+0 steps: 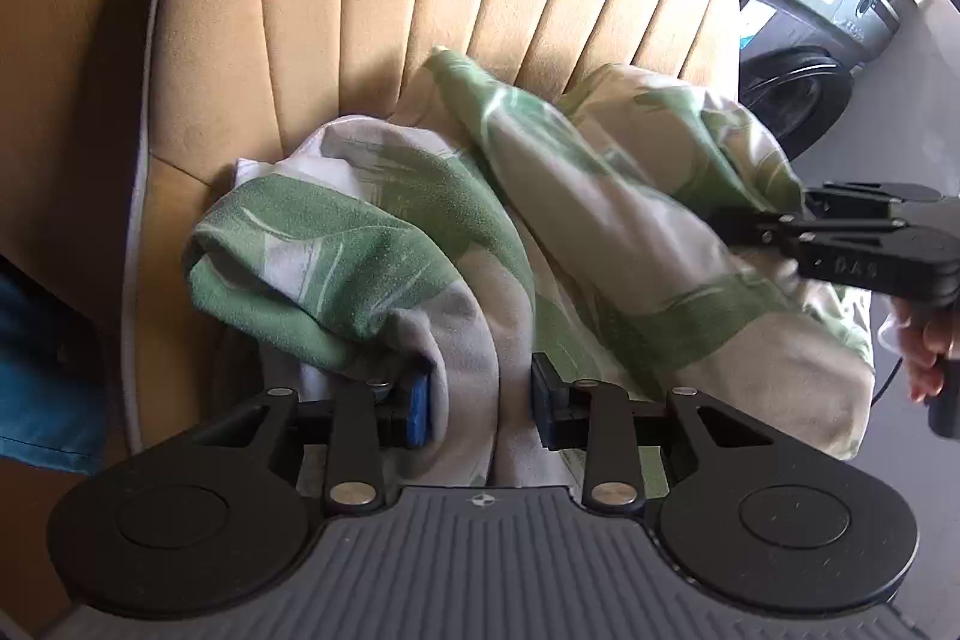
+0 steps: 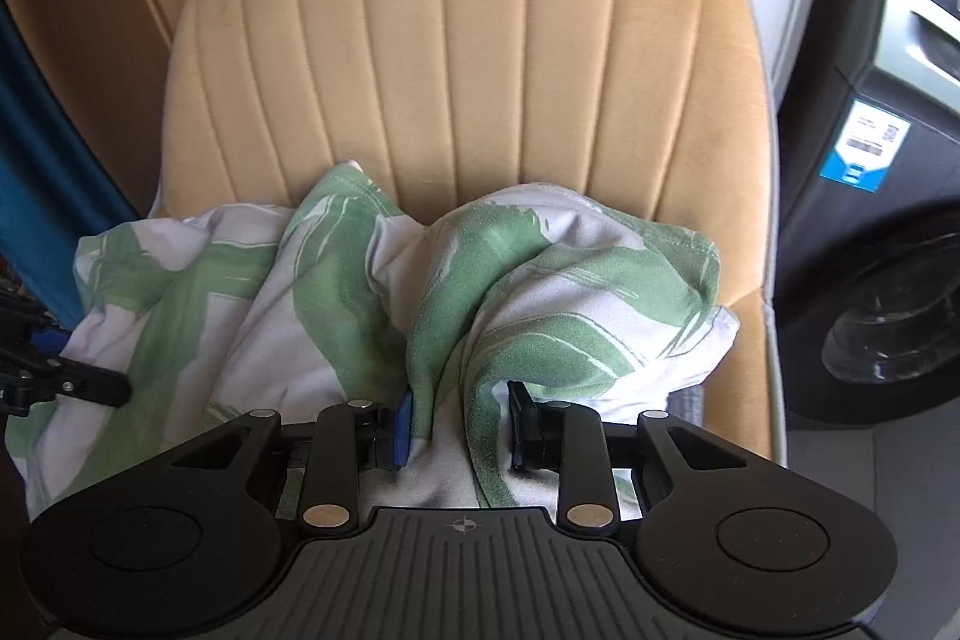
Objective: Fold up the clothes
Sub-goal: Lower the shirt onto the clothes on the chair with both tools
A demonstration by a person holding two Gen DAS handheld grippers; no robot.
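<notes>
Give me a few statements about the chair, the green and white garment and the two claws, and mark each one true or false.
1. The green and white garment lies crumpled on the seat of a tan chair. True.
2. The garment is already folded into a neat flat rectangle. False: it is bunched in loose folds.
3. The left claw has fabric between its fingers, with the jaws apart. True.
4. The right claw hangs well above the garment, with nothing between its fingers. False: a ridge of fabric runs between them.
5. A washing machine stands beside the chair. True.
</notes>
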